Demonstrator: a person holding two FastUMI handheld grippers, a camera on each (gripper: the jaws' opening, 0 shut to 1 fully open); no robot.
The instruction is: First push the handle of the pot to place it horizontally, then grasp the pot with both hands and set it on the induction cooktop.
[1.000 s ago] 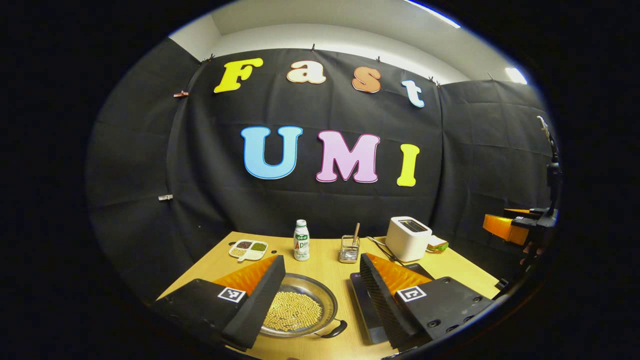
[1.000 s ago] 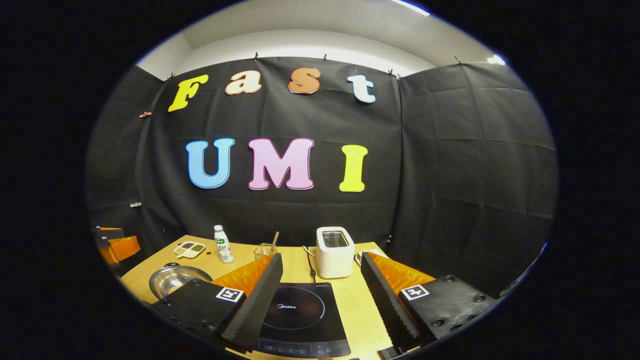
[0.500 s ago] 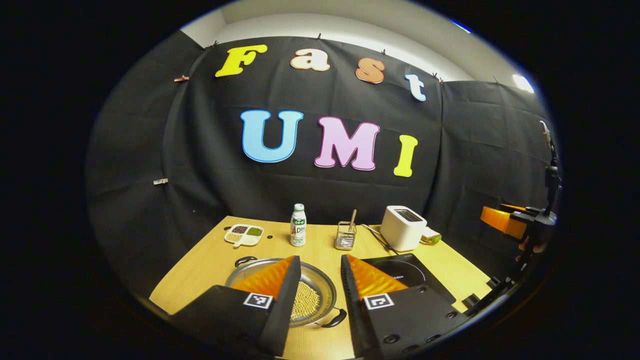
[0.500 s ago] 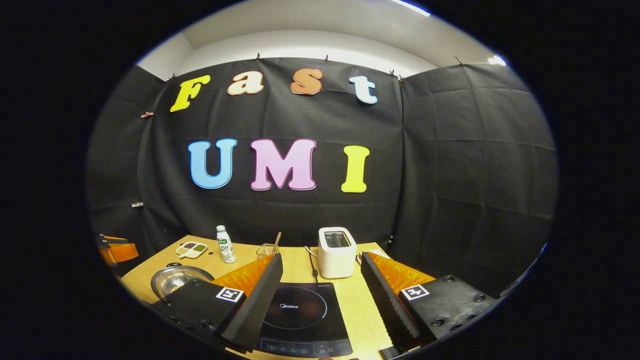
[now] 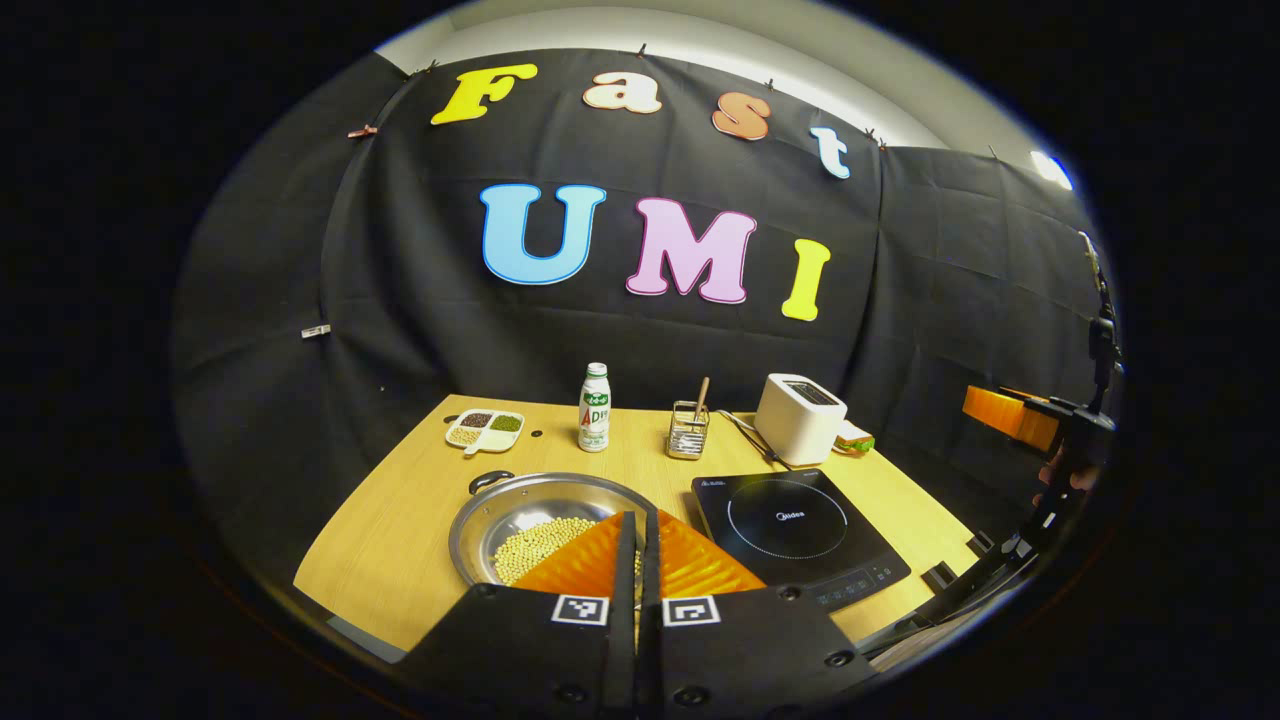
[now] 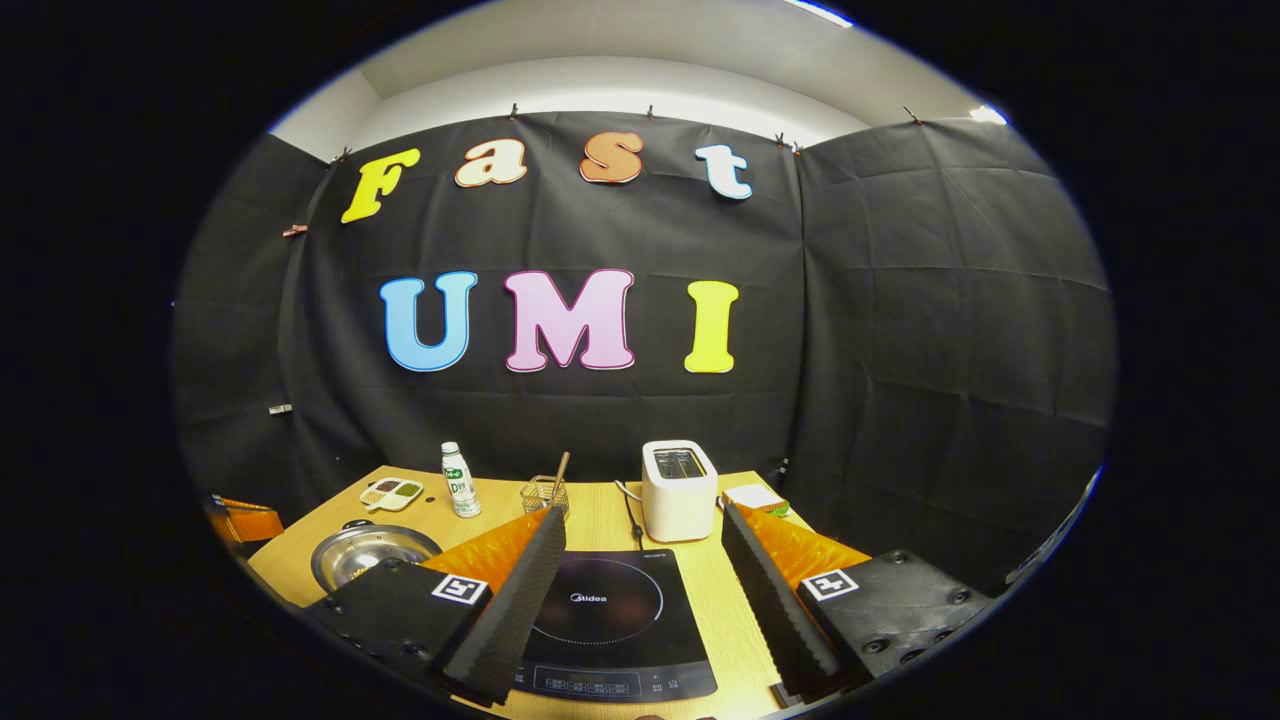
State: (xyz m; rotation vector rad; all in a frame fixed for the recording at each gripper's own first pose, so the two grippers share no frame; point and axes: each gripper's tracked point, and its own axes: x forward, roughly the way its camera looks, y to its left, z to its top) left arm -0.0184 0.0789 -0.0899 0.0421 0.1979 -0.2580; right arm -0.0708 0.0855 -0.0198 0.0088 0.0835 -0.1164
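Within the last second the left hand-held gripper (image 5: 637, 560) had clenched empty above the shallow steel pot of beans (image 5: 545, 515) on the wooden desk (image 5: 400, 520), probably readying a handle push, beside the black induction cooktop (image 6: 610, 620), while the right hand-held gripper (image 6: 640, 570) hung released.

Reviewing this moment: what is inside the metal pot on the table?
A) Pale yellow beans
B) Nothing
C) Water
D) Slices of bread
A: in the left gripper view the pot holds a heap of small pale yellow beans, lying just beyond the left gripper, whose fingers are shut together.
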